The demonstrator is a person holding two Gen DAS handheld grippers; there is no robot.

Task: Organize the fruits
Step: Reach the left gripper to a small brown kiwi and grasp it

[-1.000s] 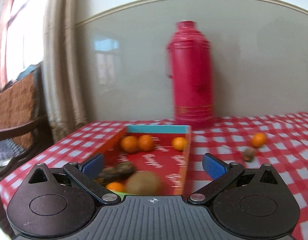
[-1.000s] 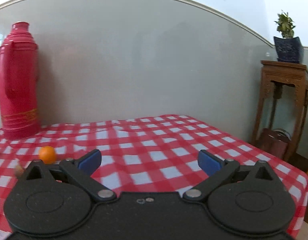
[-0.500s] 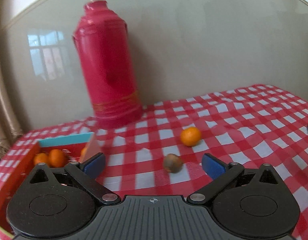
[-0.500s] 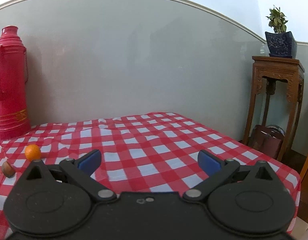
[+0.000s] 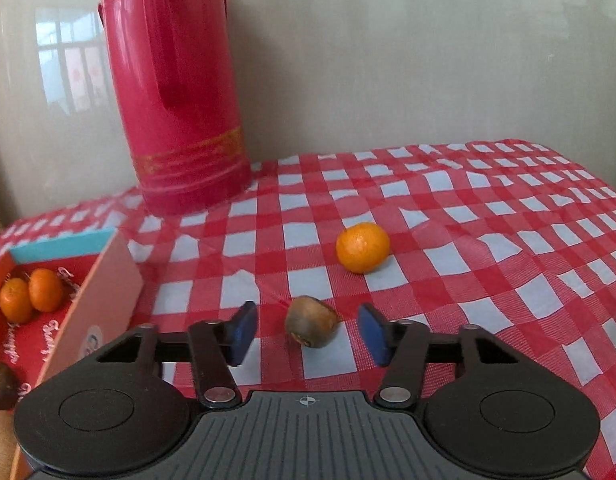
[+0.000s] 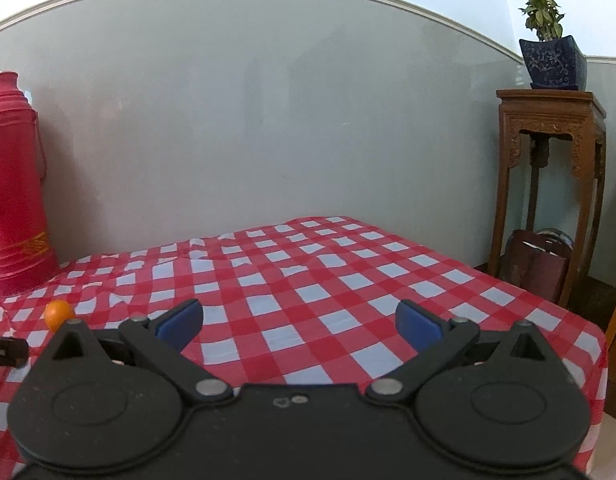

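Thermos stands behind tangerine and brown fruit.

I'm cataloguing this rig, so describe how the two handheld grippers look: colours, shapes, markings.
Both look alike. The left gripper has a matte black body with a ribbed centre panel bearing a small crosshair mark, two round black discs, black linkage bars with silver rivets, and blue pads. The right gripper has the same black discs, rivets and blue pads, but a smooth speckled body. No cables or sleeves show.

Noted my left gripper matt black plastic; tablecloth thin, wrinkled, checked; thermos glossy red; stand carved wood.
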